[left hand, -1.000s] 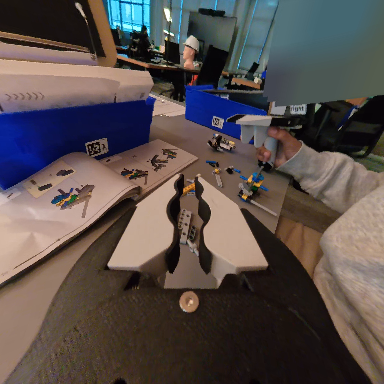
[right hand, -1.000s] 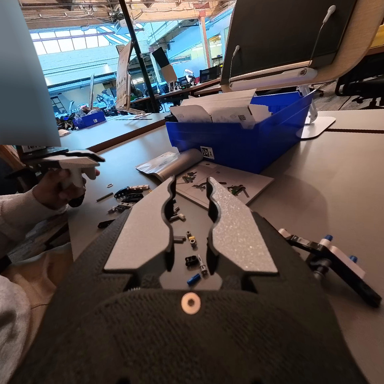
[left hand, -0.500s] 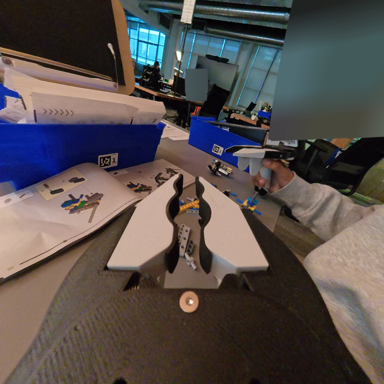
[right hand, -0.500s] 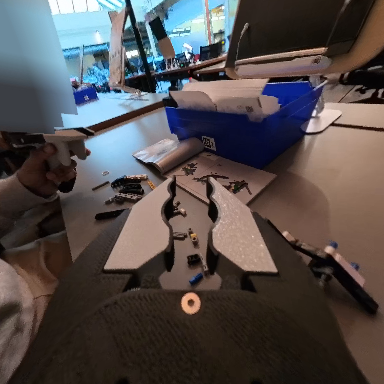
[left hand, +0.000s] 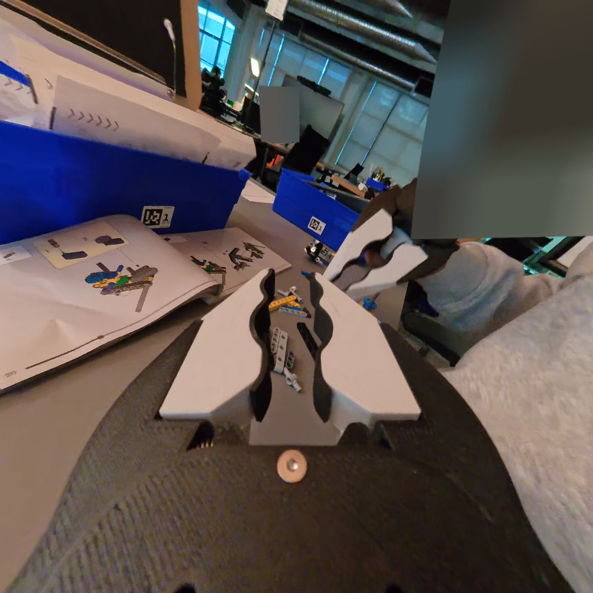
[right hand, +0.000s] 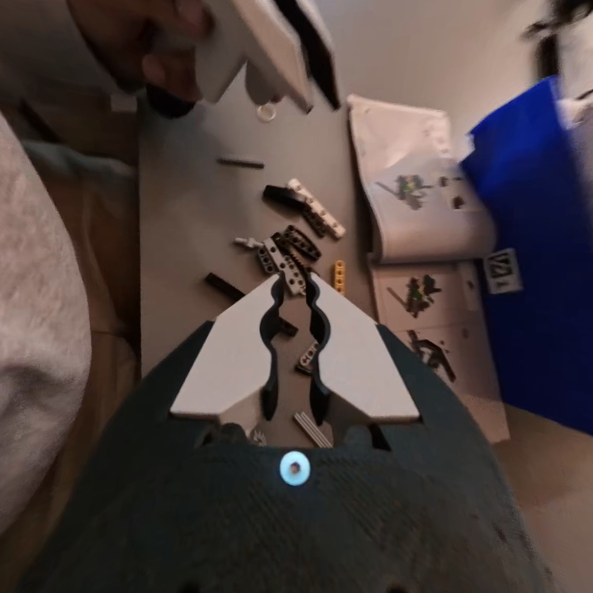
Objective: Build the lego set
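My left gripper point(left hand: 292, 279) is open and empty, low over loose pieces on the grey table: a light grey beam point(left hand: 279, 349), a black beam point(left hand: 306, 340), a yellow beam point(left hand: 282, 301) and a small grey pin point(left hand: 293, 382). My right gripper point(right hand: 293, 282) is open and empty, pointing down at a pile of grey and black beams point(right hand: 288, 253), with its tips either side of the grey beam's end. It also shows in the left wrist view point(left hand: 375, 256), close to the right. The left gripper shows at the top of the blurred right wrist view point(right hand: 282, 54), held by a hand point(right hand: 160, 64).
An open instruction booklet point(left hand: 112, 282) lies left of the pieces, against a blue bin point(left hand: 112, 186) stuffed with paper. A second blue bin point(left hand: 314, 208) stands behind a small built model point(left hand: 317, 250). A long pale beam point(right hand: 317, 208) and a black axle point(right hand: 240, 163) lie farther out. The table edge is close by the person's grey sleeve point(left hand: 513, 385). The left gripper's tips are roughly 9 cm from the right gripper's. The small grey pin point(left hand: 293, 382) is about 8 cm from my right fingertips. The right camera catches it too, in the right wrist view point(right hand: 245, 241).
My right gripper has swung over from the right of the table and tipped down over the beam pile beside my left gripper. My left gripper has tilted up and opened a little wider.
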`<state>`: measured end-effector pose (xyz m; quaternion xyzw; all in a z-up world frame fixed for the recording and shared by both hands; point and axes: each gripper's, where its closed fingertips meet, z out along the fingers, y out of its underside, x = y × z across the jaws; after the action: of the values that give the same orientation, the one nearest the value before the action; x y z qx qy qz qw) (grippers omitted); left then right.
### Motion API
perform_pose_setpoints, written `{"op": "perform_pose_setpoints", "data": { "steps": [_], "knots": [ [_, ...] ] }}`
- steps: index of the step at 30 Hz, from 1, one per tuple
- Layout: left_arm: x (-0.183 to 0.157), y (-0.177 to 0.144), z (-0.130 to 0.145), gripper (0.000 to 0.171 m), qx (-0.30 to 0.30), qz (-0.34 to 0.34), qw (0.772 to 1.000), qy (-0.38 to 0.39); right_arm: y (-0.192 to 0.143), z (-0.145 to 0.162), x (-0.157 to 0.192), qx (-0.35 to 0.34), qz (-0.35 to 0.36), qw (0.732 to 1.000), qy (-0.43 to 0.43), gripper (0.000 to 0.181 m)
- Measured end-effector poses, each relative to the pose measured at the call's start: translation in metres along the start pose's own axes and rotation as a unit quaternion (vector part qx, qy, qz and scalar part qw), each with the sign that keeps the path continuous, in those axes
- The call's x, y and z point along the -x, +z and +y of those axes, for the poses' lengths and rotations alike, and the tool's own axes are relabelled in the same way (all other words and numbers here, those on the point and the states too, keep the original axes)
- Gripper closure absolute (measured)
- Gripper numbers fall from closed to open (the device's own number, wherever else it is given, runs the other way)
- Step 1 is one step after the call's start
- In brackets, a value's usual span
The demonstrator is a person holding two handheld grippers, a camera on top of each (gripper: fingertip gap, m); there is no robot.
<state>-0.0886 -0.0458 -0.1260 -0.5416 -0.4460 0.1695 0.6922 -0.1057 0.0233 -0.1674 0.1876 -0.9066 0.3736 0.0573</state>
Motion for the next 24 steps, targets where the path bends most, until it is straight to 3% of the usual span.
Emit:
{"op": "perform_pose_setpoints", "data": {
  "steps": [5, 12, 16, 19, 24],
  "knots": [
    [0.008, -0.009, -0.003, 0.147, -0.006, 0.01, 0.999, -0.032, 0.034, 0.013, 0.016, 0.085, -0.056, 0.994, -0.041, 0.167],
    [0.011, -0.016, -0.01, 0.143, -0.026, 0.028, 0.996, -0.079, 0.06, 0.019, 0.031, 0.127, -0.124, 0.983, -0.05, 0.172],
    [0.014, -0.019, -0.013, 0.143, -0.035, 0.024, 0.995, -0.085, 0.062, 0.02, 0.032, 0.141, -0.117, 0.981, -0.061, 0.174],
    [0.014, -0.019, -0.012, 0.143, -0.034, 0.023, 0.995, -0.088, 0.038, 0.015, 0.018, 0.128, -0.086, 0.987, -0.035, 0.175],
    [0.009, -0.013, -0.006, 0.143, -0.019, 0.022, 0.997, -0.078, -0.063, 0.032, -0.034, 0.099, 0.038, 0.991, 0.086, 0.175]
  ]
}}
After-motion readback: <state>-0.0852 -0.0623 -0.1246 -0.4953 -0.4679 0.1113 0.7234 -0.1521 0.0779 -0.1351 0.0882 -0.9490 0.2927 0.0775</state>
